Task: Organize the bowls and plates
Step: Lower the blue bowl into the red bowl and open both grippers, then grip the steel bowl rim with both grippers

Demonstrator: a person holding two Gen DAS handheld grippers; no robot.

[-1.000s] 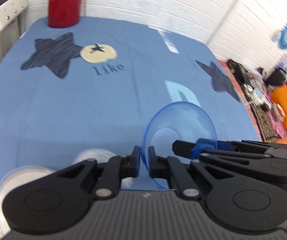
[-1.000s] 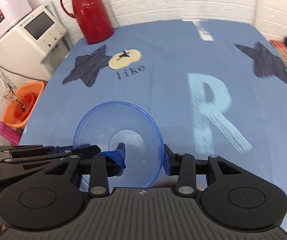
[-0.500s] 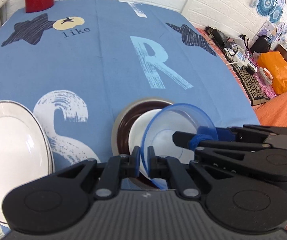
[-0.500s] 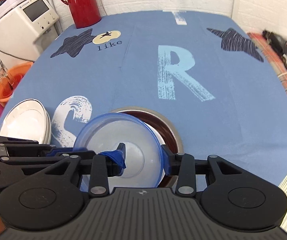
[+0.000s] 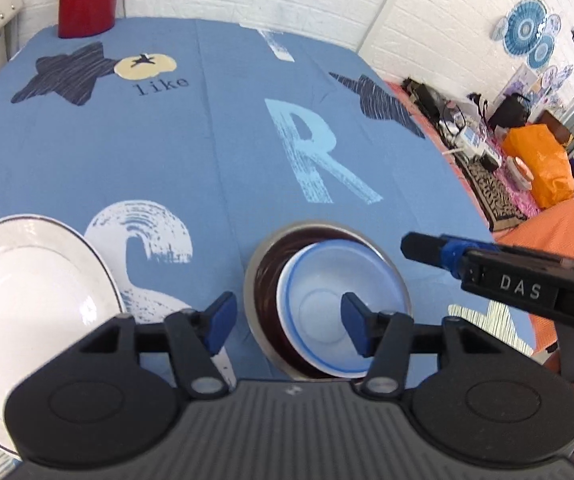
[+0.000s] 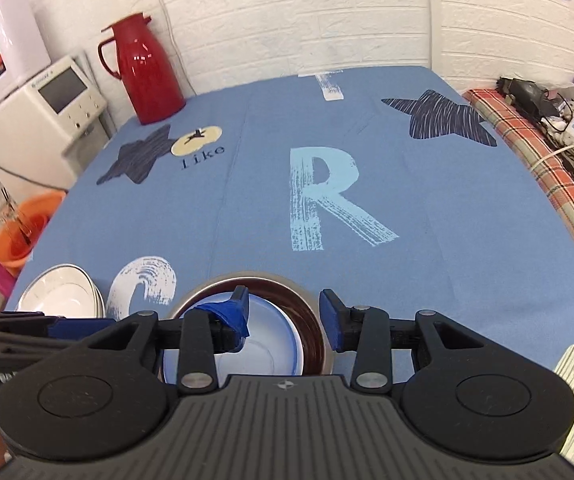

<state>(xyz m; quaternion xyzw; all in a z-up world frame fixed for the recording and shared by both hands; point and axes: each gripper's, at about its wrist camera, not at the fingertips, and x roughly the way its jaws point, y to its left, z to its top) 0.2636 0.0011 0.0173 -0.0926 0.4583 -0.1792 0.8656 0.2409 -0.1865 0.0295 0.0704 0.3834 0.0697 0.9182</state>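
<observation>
While only the right view shows the red jug (image 6: 147,68), both grippers' fingers (image 5: 219,322) (image 6: 329,316) gape above the blue bowl (image 5: 327,312).

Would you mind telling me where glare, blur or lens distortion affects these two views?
Left wrist view: glare washes out the white plate; fisheye bows the tablecloth edges. Right wrist view: sharp overall, highlights on the red jug, brick wall lines curved by the lens.

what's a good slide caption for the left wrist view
Open left gripper above blue bowl nested in brown bowl, white plate alongside.
</observation>
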